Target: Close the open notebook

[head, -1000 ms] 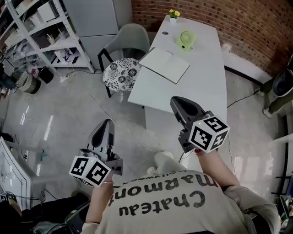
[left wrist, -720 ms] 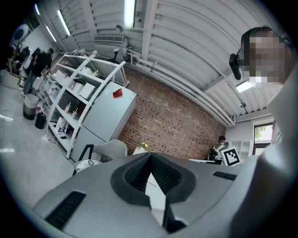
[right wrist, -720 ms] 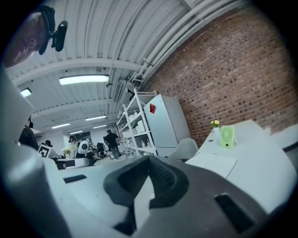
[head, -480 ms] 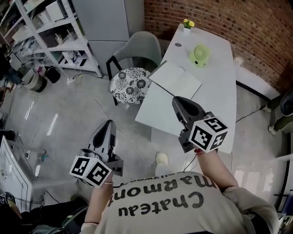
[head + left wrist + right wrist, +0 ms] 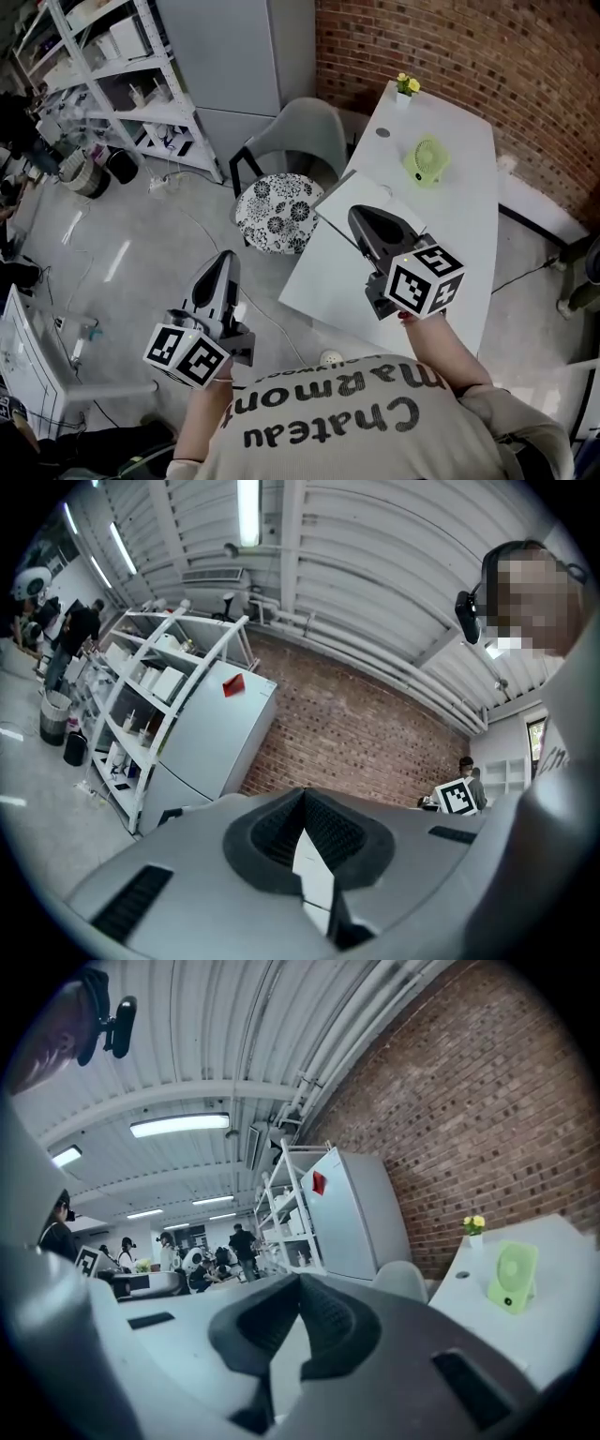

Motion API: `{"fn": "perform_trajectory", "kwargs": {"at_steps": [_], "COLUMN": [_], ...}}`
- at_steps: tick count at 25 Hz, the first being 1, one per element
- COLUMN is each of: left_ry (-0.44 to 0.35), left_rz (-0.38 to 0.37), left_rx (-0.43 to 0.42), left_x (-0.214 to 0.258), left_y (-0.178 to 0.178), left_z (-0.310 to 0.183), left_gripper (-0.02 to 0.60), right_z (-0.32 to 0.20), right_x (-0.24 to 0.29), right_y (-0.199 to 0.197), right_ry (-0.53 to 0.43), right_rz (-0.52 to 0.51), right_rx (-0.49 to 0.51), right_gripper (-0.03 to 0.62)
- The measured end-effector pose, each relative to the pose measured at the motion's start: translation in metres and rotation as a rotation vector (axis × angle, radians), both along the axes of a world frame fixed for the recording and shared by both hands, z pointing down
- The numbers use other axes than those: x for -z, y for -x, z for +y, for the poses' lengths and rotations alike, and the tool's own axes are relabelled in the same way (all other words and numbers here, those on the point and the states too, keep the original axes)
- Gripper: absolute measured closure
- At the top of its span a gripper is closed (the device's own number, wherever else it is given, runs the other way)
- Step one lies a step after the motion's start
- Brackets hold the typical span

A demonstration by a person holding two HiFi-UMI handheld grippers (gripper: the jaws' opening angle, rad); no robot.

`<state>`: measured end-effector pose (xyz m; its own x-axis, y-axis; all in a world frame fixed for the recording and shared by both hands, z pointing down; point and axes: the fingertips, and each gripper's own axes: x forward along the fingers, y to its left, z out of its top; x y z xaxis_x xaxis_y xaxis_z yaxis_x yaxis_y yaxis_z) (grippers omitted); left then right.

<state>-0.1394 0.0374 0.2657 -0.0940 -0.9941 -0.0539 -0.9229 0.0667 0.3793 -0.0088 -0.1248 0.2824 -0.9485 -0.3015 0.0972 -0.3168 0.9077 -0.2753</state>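
Note:
The open notebook lies flat with white pages on the near left part of the white table. In the head view my right gripper is shut and empty; it hangs in the air in front of the notebook and hides its near right part. My left gripper is shut and empty over the floor, left of the table. Both point level. The right gripper view shows shut jaws and the table, not the notebook. The left gripper view shows shut jaws.
A green desk fan and a small pot of yellow flowers stand further back on the table. A grey chair with a floral cushion stands at the table's left side. Shelving and a brick wall lie behind.
Both grippers have moved forward toward the table, still shut. The table and notebook sit closer and lower in the head view, and the right gripper now overlaps the notebook.

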Motion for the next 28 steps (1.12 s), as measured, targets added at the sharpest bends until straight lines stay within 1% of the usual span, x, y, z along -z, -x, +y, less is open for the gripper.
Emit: {"fn": "perform_trajectory", "kwargs": {"at_steps": [4, 7, 8, 11, 12, 15, 18, 20, 23, 25, 26, 28], "left_ry": [0.003, 0.056, 0.069, 0.082, 0.089, 0.124, 0.119, 0.130, 0.148, 0.156, 0.163, 0.171], "left_rz": [-0.027, -0.062, -0.053, 0.029, 0.045, 0.039, 0.058, 0.066, 0.067, 0.066, 0.067, 0.071], "left_rx": [-0.011, -0.001, -0.002, -0.021, -0.023, 0.000, 0.011, -0.014, -0.082, -0.130, -0.153, -0.195], "left_x": [-0.001, -0.015, -0.021, -0.035, -0.040, -0.053, -0.063, -0.069, -0.074, -0.076, -0.078, -0.079], "left_y": [-0.003, -0.006, -0.006, -0.003, -0.001, 0.014, 0.032, 0.042, 0.058, 0.074, 0.083, 0.105], "left_z": [-0.030, -0.052, -0.058, -0.072, -0.074, -0.080, -0.093, -0.105, -0.127, -0.141, -0.148, -0.161], "left_gripper": [0.580, 0.580, 0.580, 0.580, 0.580, 0.580, 0.580, 0.580, 0.580, 0.580, 0.580, 0.580], "right_z": [-0.027, -0.046, -0.053, -0.070, -0.074, -0.080, -0.092, -0.100, -0.111, -0.119, -0.122, -0.127], "right_x": [-0.003, -0.019, -0.026, -0.050, -0.059, -0.084, -0.105, -0.118, -0.134, -0.142, -0.146, -0.152], "right_y": [0.008, 0.008, 0.008, 0.006, 0.005, 0.008, 0.020, 0.023, 0.029, 0.039, 0.044, 0.055], "right_ry": [-0.004, 0.028, 0.044, 0.099, 0.117, 0.152, 0.150, 0.154, 0.178, 0.203, 0.216, 0.239], "right_rz": [-0.001, 0.000, 0.003, 0.018, 0.027, 0.068, 0.120, 0.154, 0.184, 0.195, 0.202, 0.214], "right_rx": [0.028, 0.031, 0.026, 0.003, -0.006, -0.017, -0.021, -0.059, -0.122, -0.160, -0.182, -0.230], "right_gripper": [0.591, 0.591, 0.591, 0.591, 0.591, 0.591, 0.591, 0.591, 0.589, 0.587, 0.572, 0.564]}}
